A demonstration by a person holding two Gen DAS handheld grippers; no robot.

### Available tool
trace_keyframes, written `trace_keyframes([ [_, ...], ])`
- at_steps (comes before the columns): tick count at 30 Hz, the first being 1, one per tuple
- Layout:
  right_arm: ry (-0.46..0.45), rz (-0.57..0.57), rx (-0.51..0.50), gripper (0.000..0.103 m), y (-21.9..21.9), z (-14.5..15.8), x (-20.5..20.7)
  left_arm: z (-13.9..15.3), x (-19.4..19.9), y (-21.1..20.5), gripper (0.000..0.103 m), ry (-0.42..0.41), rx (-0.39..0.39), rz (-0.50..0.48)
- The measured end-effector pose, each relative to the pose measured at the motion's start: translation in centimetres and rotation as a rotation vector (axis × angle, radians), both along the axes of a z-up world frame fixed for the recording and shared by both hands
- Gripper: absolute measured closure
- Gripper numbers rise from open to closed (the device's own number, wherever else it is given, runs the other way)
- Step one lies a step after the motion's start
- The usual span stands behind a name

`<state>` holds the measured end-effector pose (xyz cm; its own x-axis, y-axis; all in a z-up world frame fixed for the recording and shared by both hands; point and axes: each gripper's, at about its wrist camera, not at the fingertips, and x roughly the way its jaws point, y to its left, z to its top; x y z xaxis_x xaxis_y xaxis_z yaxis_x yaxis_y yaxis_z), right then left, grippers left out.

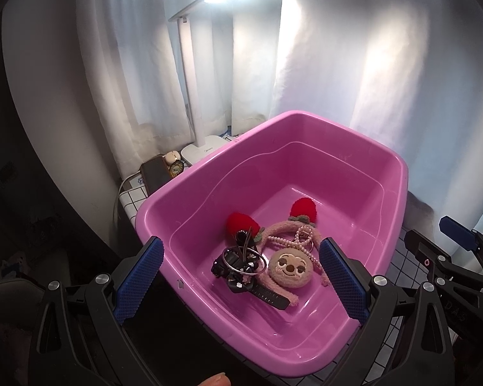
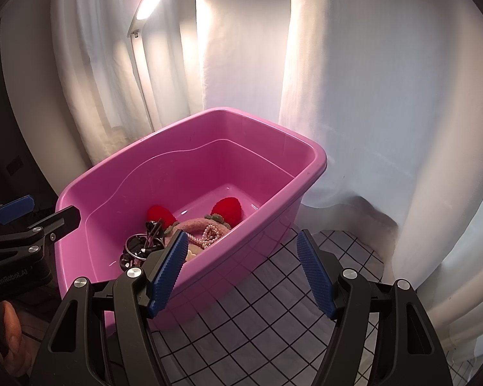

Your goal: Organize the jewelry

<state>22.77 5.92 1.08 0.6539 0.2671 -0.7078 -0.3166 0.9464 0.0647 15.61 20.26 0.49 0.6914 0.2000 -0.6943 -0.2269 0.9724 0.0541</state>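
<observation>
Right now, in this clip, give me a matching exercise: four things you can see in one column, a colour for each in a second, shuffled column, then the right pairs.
Things:
1. tub
2. watch
3. pom-poms
4. bead necklace

Colours:
A. red
B. pale pearly pink
C. bright pink
D. black

Pairs: 1-C, 2-D, 3-A, 4-B
</observation>
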Motion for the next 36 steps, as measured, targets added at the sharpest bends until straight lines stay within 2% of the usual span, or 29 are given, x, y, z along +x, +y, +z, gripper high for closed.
trace_keyframes([
  [36,0.0,0.002,-0.003,0.036,0.09,-0.01,-0.04,-0.14,-0.17,0.33,0.008,0.001,0.002,0.001],
])
